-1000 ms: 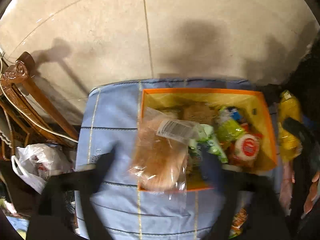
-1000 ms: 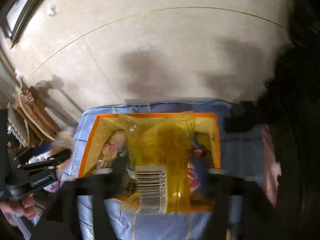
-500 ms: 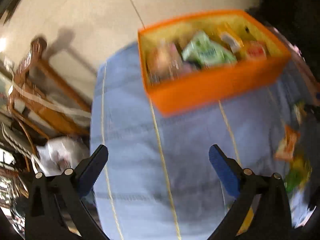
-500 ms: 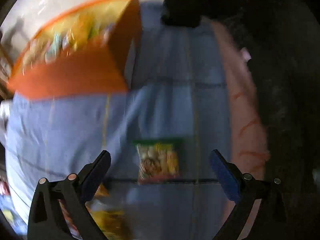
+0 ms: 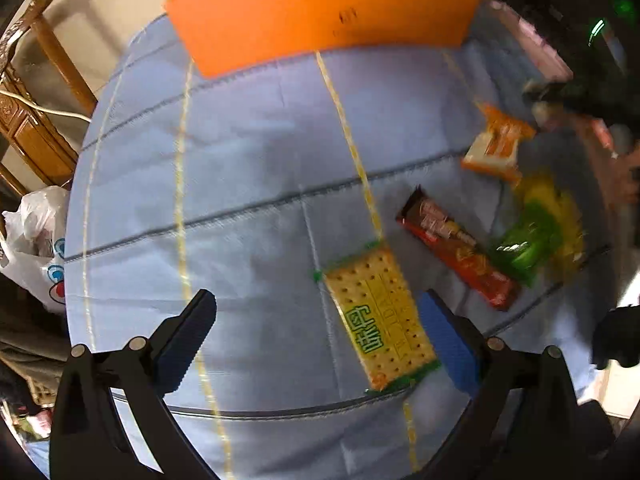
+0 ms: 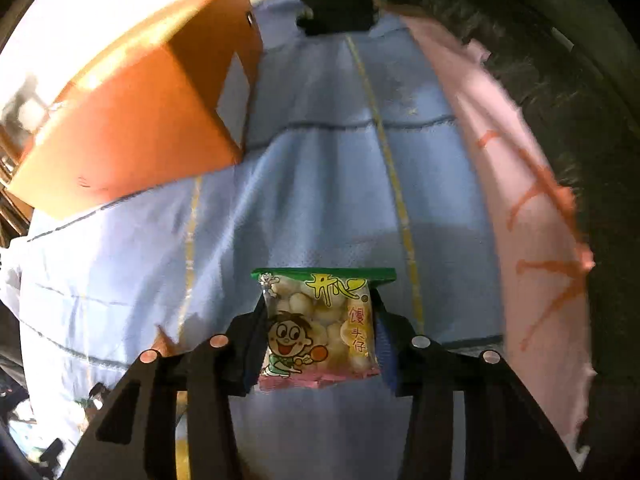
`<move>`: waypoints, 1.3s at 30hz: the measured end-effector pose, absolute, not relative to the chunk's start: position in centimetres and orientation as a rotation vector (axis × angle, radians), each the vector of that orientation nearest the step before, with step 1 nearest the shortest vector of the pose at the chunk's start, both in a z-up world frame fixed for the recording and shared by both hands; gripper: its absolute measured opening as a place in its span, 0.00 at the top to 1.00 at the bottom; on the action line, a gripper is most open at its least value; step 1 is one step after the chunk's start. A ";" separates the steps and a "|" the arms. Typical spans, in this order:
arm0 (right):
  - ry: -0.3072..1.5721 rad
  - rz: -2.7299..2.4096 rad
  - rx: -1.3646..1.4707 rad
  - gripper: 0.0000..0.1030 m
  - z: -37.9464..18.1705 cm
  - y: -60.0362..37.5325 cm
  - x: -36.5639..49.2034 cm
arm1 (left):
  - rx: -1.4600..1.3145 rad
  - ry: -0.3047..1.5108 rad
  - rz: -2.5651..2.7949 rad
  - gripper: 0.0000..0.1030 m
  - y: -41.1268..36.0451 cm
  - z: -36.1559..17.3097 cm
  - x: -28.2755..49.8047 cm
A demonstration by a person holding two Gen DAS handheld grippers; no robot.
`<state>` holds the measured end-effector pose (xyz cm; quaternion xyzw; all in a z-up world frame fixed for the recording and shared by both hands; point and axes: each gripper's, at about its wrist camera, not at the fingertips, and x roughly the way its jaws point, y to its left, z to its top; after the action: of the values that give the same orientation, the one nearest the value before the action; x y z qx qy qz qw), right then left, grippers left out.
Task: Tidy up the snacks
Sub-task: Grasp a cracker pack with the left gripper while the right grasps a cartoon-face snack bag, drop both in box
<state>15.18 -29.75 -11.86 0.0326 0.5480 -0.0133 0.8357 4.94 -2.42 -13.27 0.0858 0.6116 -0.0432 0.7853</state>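
Observation:
The orange snack box (image 5: 320, 12) stands at the far end of the blue quilted cloth (image 5: 248, 168); it also shows in the right wrist view (image 6: 132, 120). My left gripper (image 5: 320, 336) is open, low over the cloth, with a yellow cracker packet (image 5: 380, 320) lying between its fingers, close to the right one. A red-brown bar (image 5: 456, 252), an orange packet (image 5: 496, 144) and a blurred green-yellow packet (image 5: 536, 236) lie to the right. My right gripper (image 6: 320, 344) has closed on a small cartoon snack bag (image 6: 320, 328) with a green top.
A wooden chair (image 5: 36, 112) and a white plastic bag (image 5: 36, 236) stand left of the cloth. A pink cloth (image 6: 520, 184) lies along the right side, with dark fabric beyond it. A hand (image 5: 624, 176) shows at the right edge.
Both grippers let go of their bags over the orange box, then pulled back and dropped low. The left now straddles the cracker packet; the right has closed on the cartoon snack bag.

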 end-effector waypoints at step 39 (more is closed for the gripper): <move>1.258 0.163 0.144 0.17 3.6 -17.4 35.1 | 0.084 1.215 -0.004 0.07 2.3 4.8 35.7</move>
<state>35.14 -17.40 3.56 0.0671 0.5873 0.0763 0.8030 35.71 2.34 4.78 0.0394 0.5705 -0.0019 0.8203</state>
